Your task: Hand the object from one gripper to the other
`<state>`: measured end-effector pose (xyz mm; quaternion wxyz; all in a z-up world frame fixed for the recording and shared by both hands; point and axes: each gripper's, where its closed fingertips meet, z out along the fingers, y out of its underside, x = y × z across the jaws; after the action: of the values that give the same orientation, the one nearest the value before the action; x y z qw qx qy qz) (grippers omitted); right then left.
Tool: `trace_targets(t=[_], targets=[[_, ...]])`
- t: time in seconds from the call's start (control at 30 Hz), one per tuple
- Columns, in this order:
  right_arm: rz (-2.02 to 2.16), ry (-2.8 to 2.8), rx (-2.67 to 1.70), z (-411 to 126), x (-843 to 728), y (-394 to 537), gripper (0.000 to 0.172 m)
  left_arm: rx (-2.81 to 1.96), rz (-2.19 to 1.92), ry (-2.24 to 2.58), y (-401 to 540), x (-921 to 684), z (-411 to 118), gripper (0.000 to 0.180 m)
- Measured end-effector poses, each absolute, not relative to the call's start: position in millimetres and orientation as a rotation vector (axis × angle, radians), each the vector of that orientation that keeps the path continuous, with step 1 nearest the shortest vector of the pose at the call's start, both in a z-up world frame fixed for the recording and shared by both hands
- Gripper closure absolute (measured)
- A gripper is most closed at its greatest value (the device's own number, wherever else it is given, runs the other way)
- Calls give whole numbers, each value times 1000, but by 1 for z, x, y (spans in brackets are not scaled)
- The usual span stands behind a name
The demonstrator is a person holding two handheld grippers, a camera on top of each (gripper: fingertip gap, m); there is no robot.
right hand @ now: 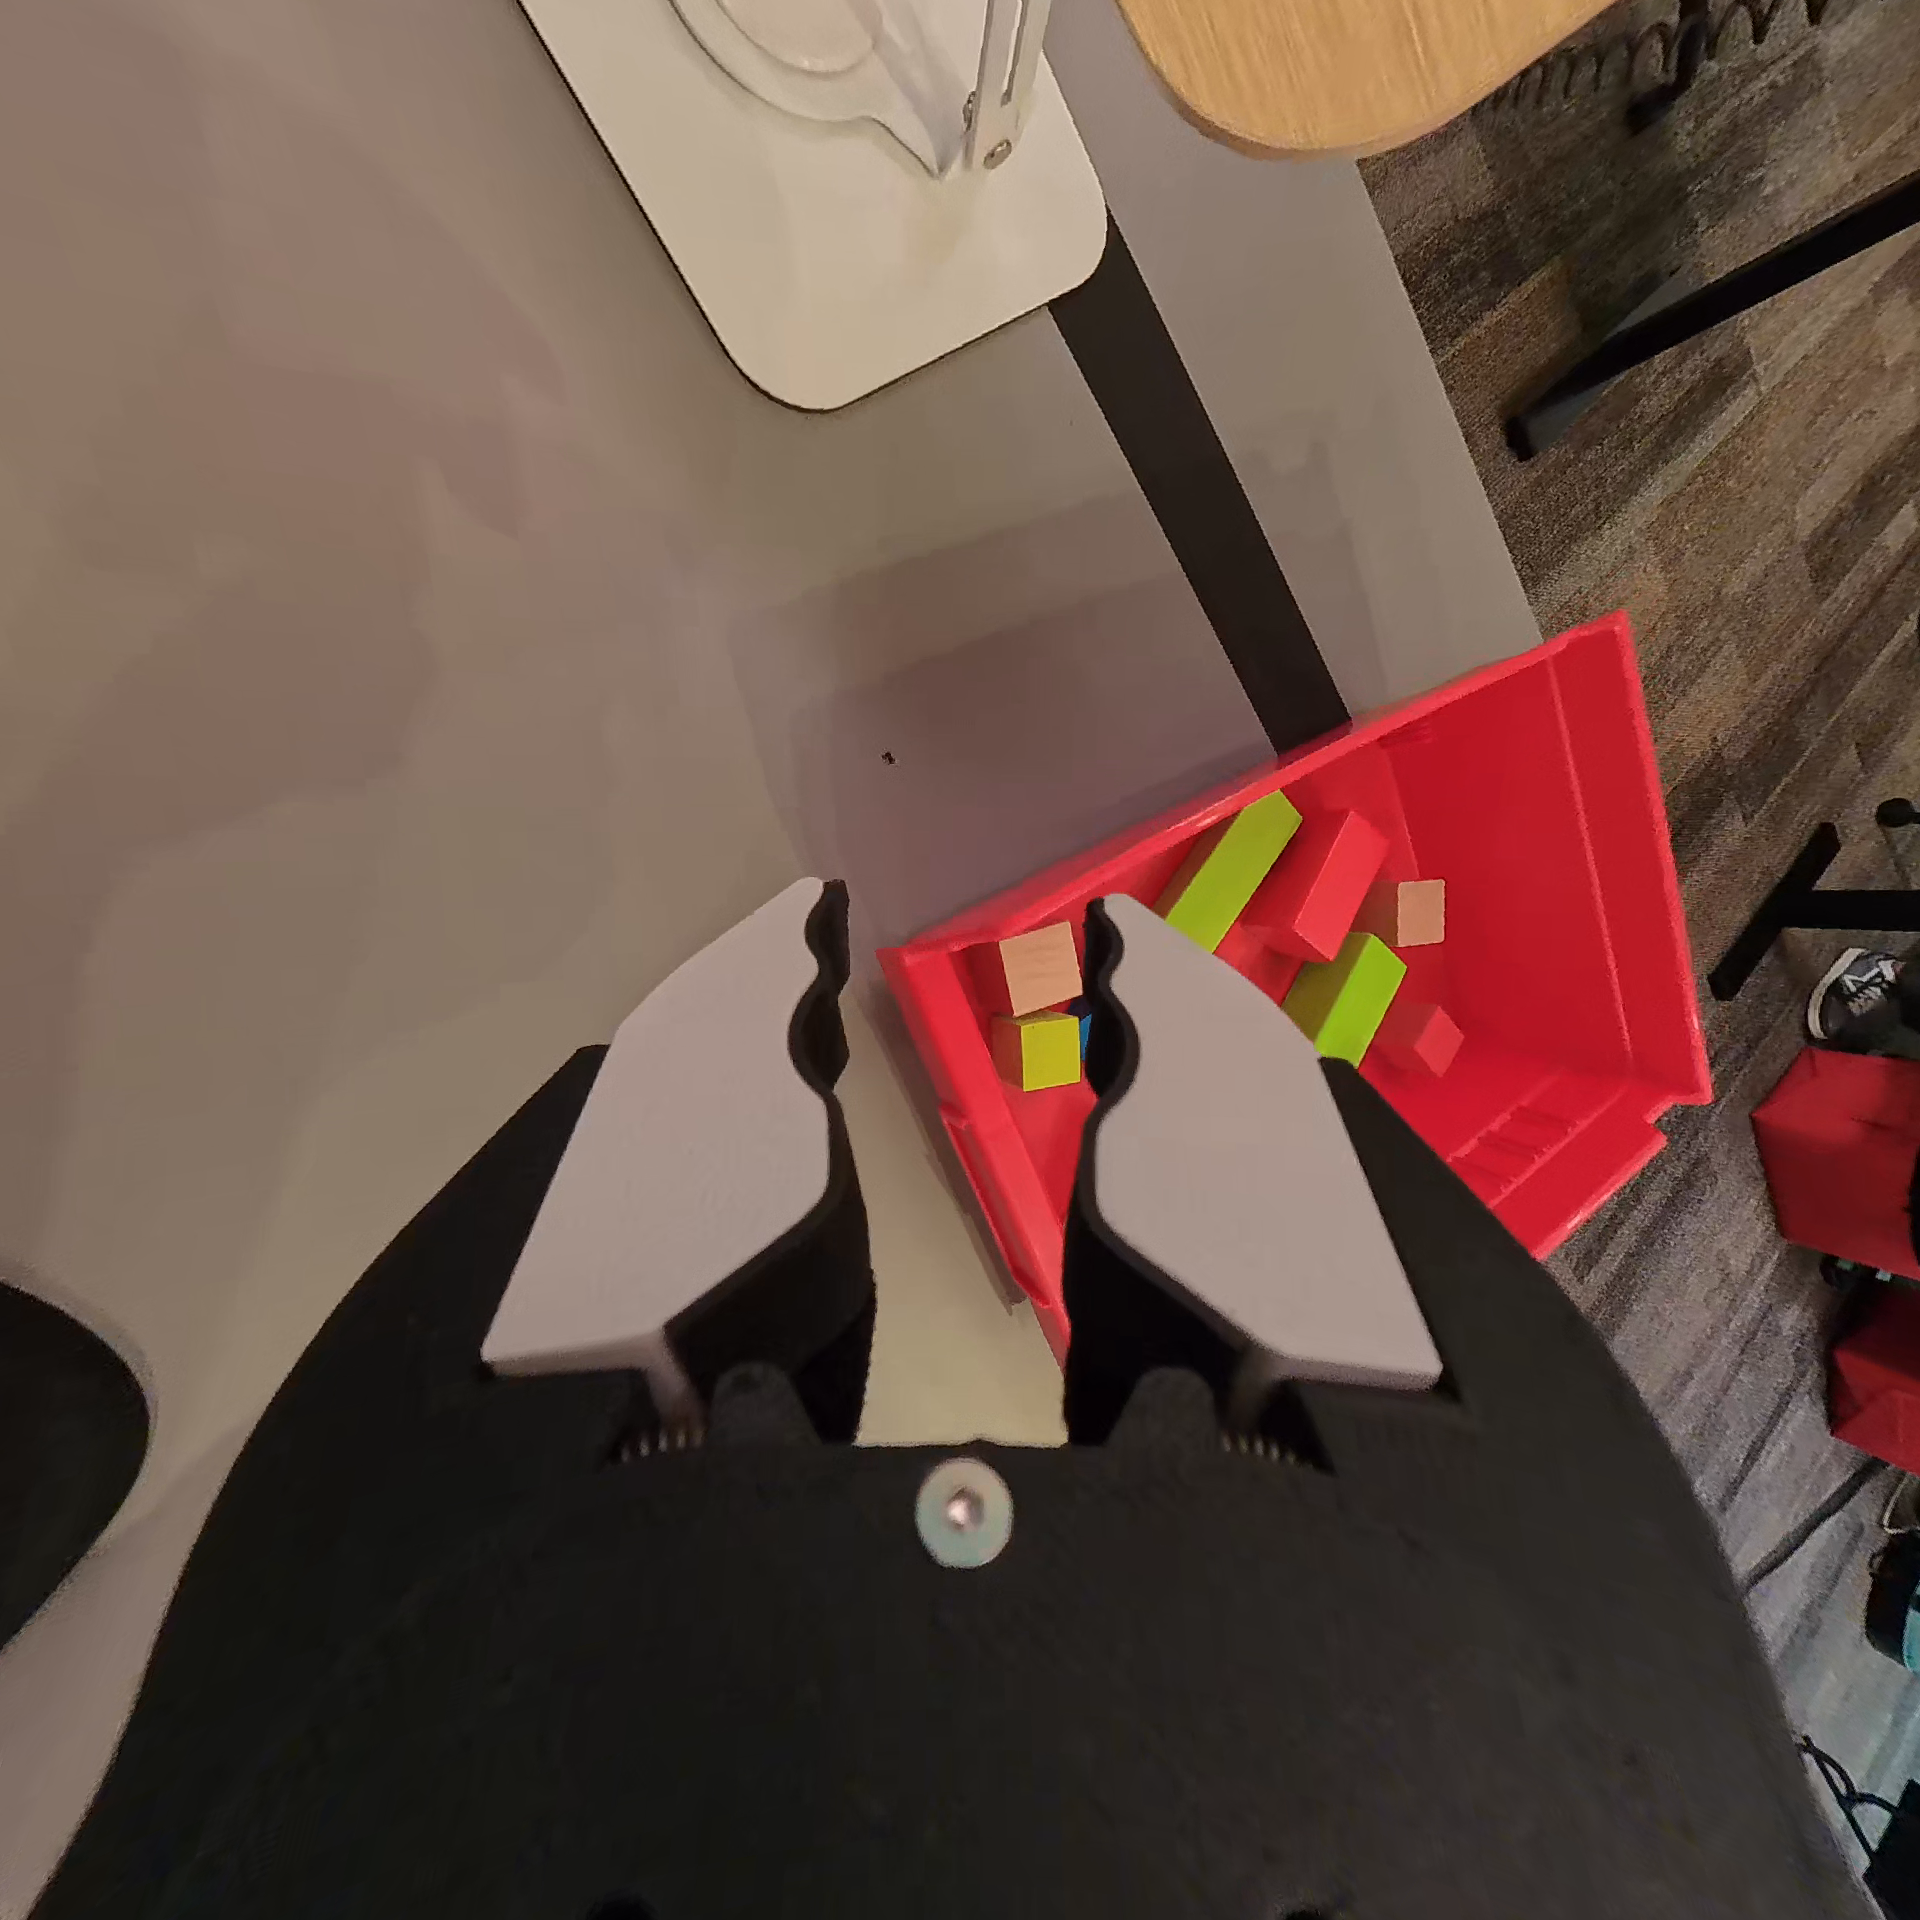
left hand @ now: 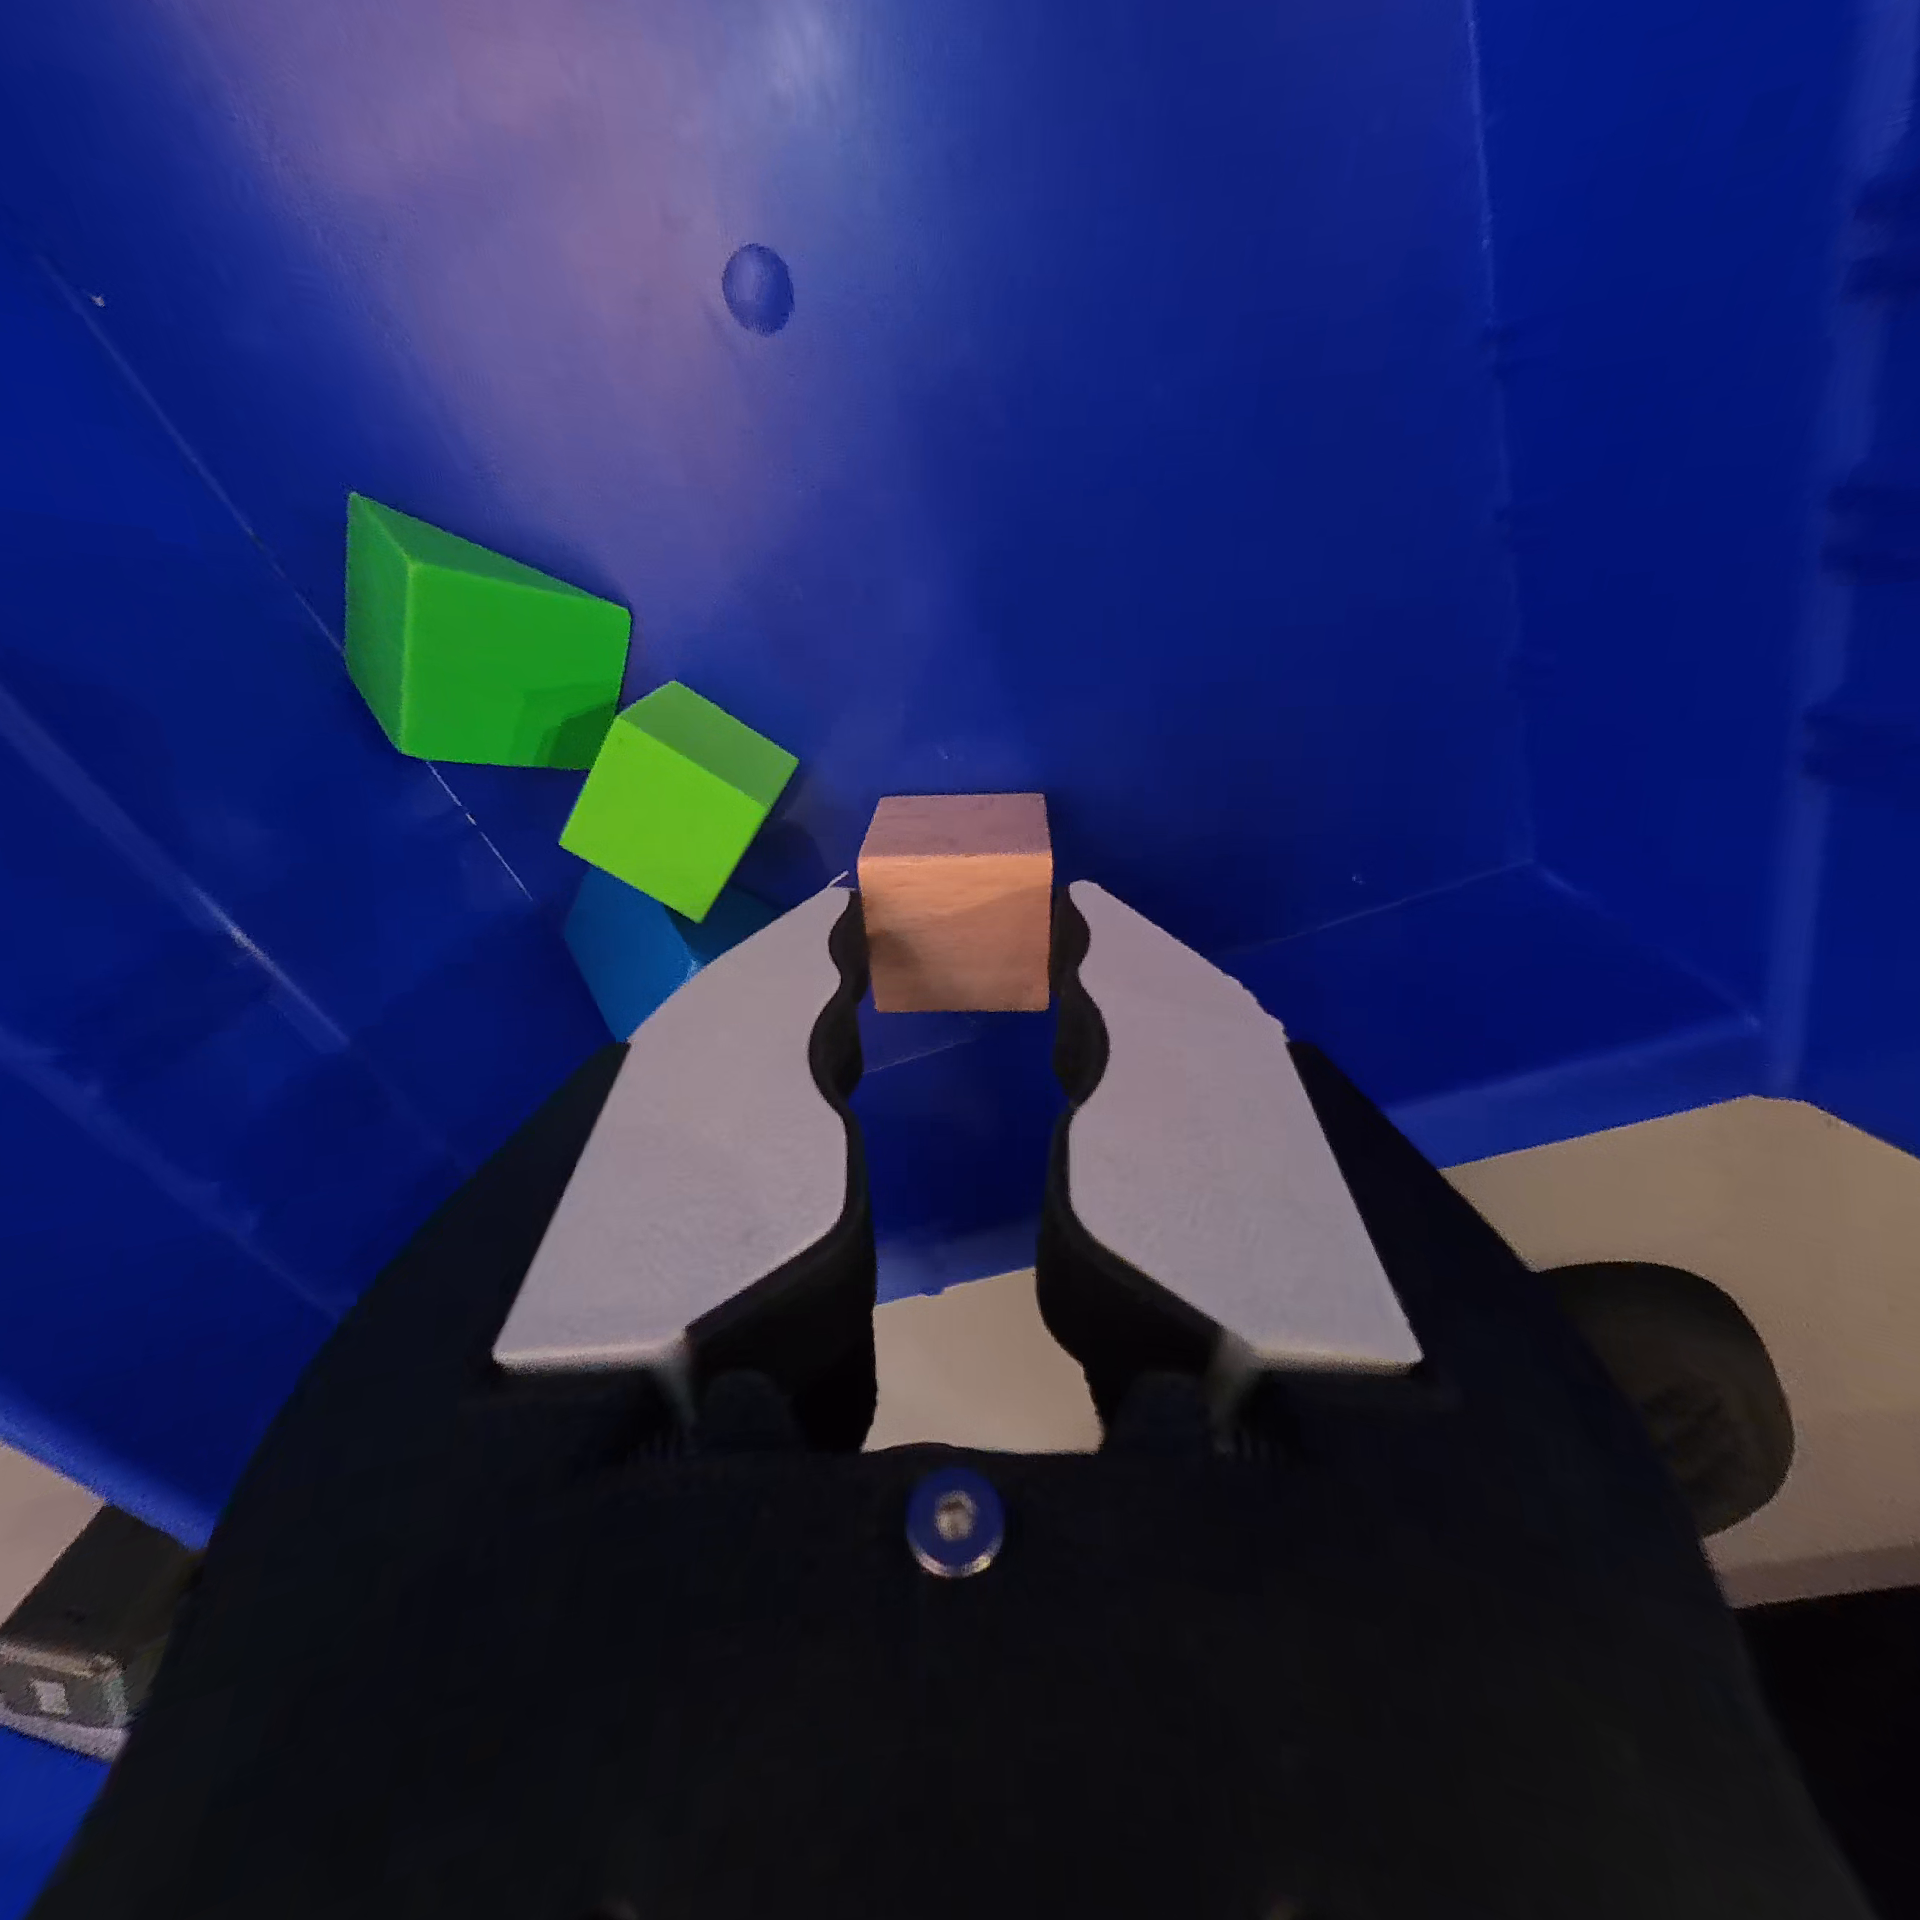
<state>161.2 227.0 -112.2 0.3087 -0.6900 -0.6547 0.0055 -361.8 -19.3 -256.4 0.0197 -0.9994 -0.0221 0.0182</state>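
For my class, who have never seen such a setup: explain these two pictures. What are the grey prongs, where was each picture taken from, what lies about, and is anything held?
Each picture comes from a camera on a hand-held tool, looking along its two grey fingers; a person holds one in each hand. The left tool reaches into a blue bin and grips a plain wooden cube between its pads. Two green blocks and a blue block lie beside it. The right tool hangs open and holds nothing, above a grey table and a red bin of coloured blocks.
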Motion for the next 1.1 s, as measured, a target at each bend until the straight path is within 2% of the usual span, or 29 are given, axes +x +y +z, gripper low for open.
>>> trace_targets(t=[0.03, 0.2, 0.37, 0.43, 0.63, 0.73, 0.9, 1.1], targets=[[13, -1729, -1818, -111, 160, 226, 131, -3104, 54, -54, -20, -362, -256, 147], [39, -1731, -1769, -104, 151, 219, 128, -3026, 93, -50, -17, -370, -250, 146], [113, -1728, -1582, -83, 121, 200, 120, -2809, 13, -77, -7, -366, -211, 147], [147, -1730, -1472, -73, 101, 184, 115, -2673, -88, -54, 0, -350, -182, 147], [248, -1747, -1118, -46, 32, 116, 116, -2229, -528, 214, 22, -237, -84, 147], [256, -1719, -963, -32, 6, 87, 116, -2056, -779, 353, 30, -167, -58, 147], [253, -1714, -813, -26, -18, 57, 117, -1801, -1225, 508, 31, -74, -33, 147], [262, -1783, -747, -38, -25, 43, 121, -1658, -1494, 576, 29, -25, -29, 147]])
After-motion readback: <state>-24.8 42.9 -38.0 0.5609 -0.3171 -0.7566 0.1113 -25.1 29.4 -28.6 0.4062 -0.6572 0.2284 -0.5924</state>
